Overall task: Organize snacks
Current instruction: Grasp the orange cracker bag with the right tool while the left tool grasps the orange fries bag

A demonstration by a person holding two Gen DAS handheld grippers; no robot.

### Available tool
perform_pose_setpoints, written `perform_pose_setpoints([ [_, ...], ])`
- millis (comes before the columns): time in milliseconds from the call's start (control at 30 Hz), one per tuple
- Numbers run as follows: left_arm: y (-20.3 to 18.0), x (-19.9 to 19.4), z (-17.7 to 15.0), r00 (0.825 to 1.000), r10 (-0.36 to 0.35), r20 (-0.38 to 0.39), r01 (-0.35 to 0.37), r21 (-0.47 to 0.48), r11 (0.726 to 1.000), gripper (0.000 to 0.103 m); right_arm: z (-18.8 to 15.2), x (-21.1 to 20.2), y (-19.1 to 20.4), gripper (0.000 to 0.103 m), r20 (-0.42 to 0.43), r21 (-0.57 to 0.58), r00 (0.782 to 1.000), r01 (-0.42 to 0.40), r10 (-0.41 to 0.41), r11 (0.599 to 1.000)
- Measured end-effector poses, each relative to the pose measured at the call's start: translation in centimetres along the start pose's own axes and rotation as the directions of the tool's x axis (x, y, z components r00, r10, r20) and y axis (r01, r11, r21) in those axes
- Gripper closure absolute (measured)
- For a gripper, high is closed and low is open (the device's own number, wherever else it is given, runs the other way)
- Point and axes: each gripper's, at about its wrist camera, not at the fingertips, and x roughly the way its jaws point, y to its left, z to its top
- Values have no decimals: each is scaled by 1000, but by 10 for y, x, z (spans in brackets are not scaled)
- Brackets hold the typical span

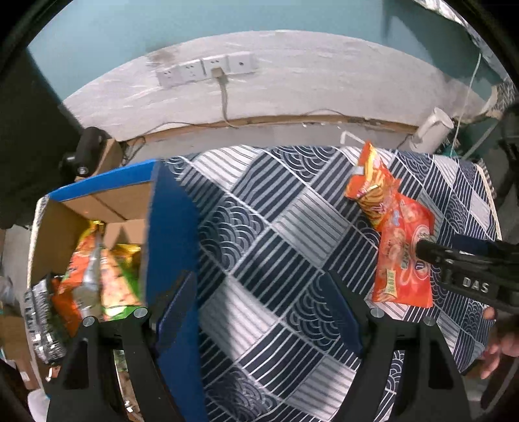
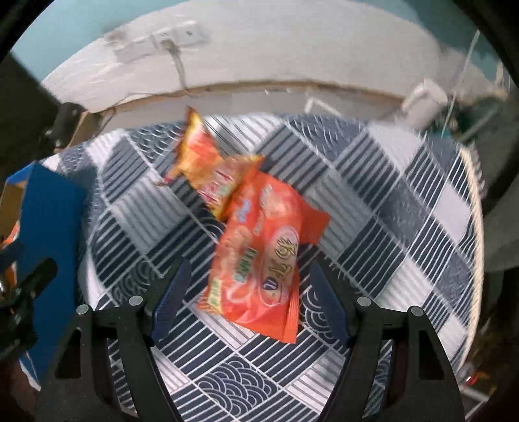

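Right gripper [image 2: 248,292] spread wide, straddling orange biscuit packet [image 2: 259,256], not yet pinching. Packet light, crinkly, slippery, contents brittle; take flat across middle, gently.

Round table under navy-white patchwork tablecloth [image 1: 259,233] fills mid-frame; behind it teal wall [image 1: 162,26] over scuffed white lower band, socket strip [image 1: 204,68] upper centre with grey cable hanging, white pipe [image 1: 431,130] upper right.
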Motion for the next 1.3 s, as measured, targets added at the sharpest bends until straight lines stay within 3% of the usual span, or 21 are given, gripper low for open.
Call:
perform_pose_setpoints([
  [400,-30,49,12,998,54,-39,-52,67,996,22,7,40,-6,28,-55,47,998,11,-8,999],
  [700,-27,69,18,995,59,-74,-57,38,998,22,8,66,-8,27,-103,70,995,15,-8,997],
  [933,-26,75,19,995,55,-82,-52,39,998,22,-1,68,-2,27,-89,2,995,45,-45,999],
  [1100,-29,76,18,995,33,-89,-30,36,999,22,-16,60,-16,45,-80,-15,996,36,-37,999],
  [1300,-44,71,18,995,-33,-98,33,-7,999,22,-29,47,-40,51,-56,-32,998,34,-35,999],
])
